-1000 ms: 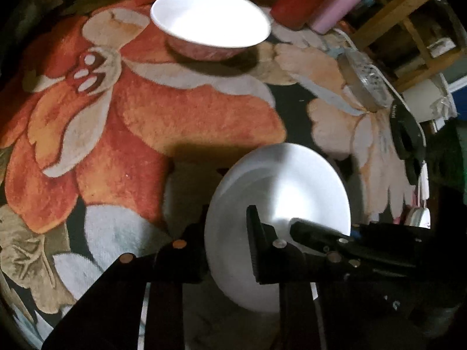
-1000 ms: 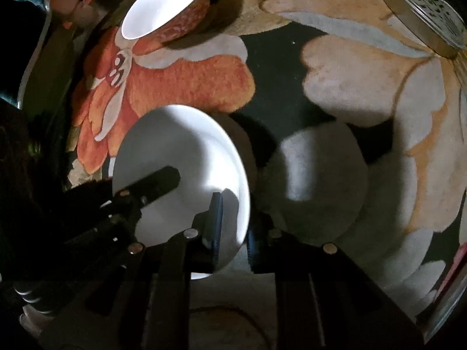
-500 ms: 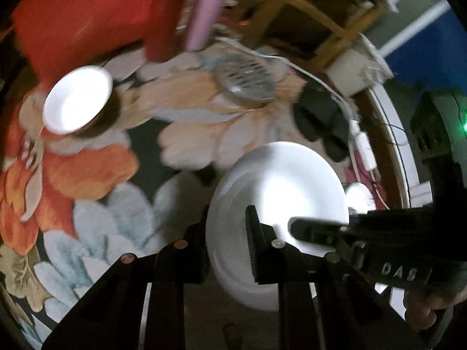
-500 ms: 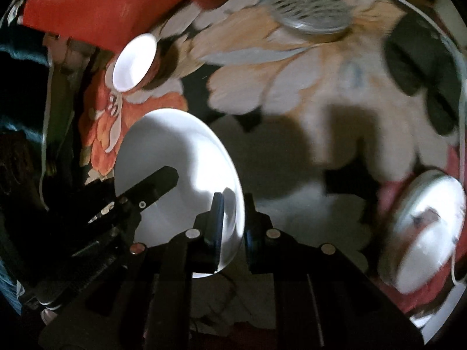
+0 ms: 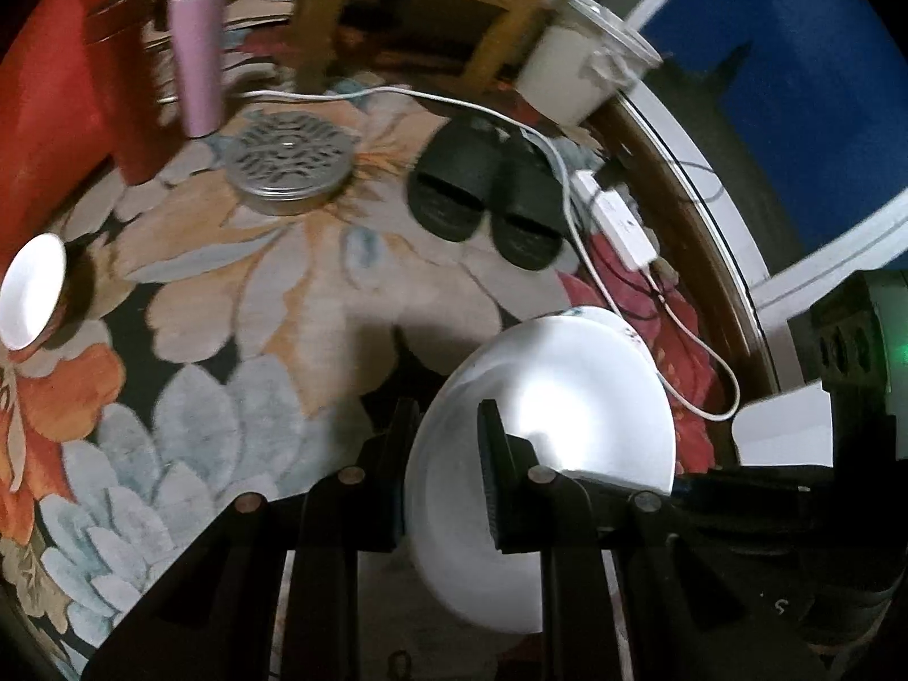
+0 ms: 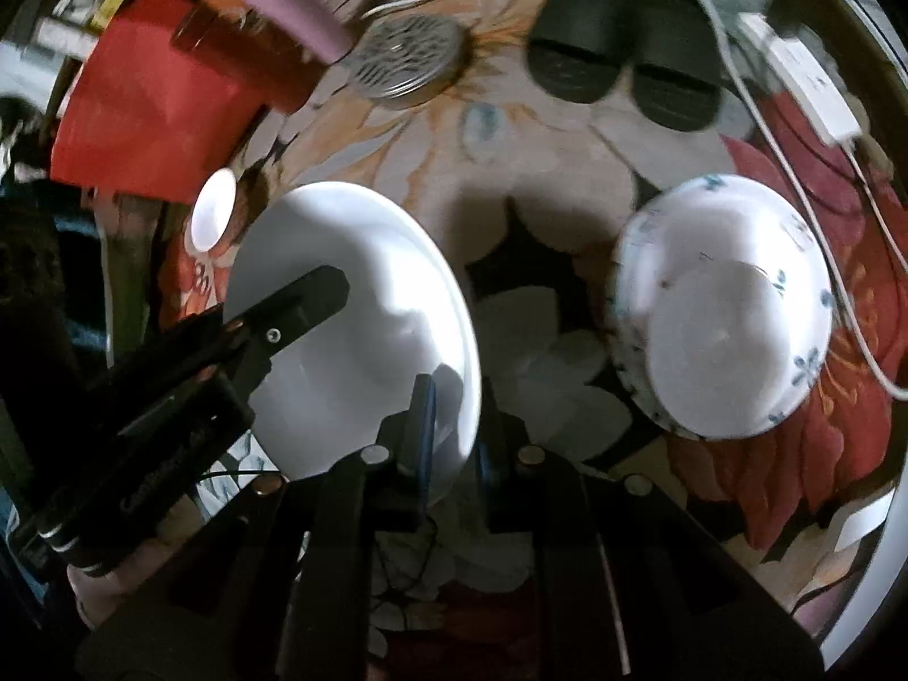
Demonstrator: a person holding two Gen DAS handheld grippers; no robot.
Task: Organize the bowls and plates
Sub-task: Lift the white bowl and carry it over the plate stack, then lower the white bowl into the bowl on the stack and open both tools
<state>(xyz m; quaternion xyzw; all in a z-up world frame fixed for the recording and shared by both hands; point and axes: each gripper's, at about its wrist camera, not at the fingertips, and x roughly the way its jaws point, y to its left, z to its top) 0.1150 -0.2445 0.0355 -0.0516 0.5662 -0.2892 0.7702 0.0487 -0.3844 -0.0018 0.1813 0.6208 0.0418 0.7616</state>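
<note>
Both grippers matte black: left gripper (image 5: pixel 442 454) fingers with copper-coloured screw heads, right gripper (image 6: pixel 454 425) with blue finger pads (image 6: pixel 427 425), white lettering on the housing.

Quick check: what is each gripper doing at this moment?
Left gripper: shut on the white plate, gripping its rim.
Right gripper: shut on the same plate's opposite rim.

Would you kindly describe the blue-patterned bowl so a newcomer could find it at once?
Start at the floral rug and find the black slippers by the white cable. Nearer than those, on the red flower, lies the blue-patterned bowl. Only it is upside down with blue sprigs; the held white plate is plain.
</note>
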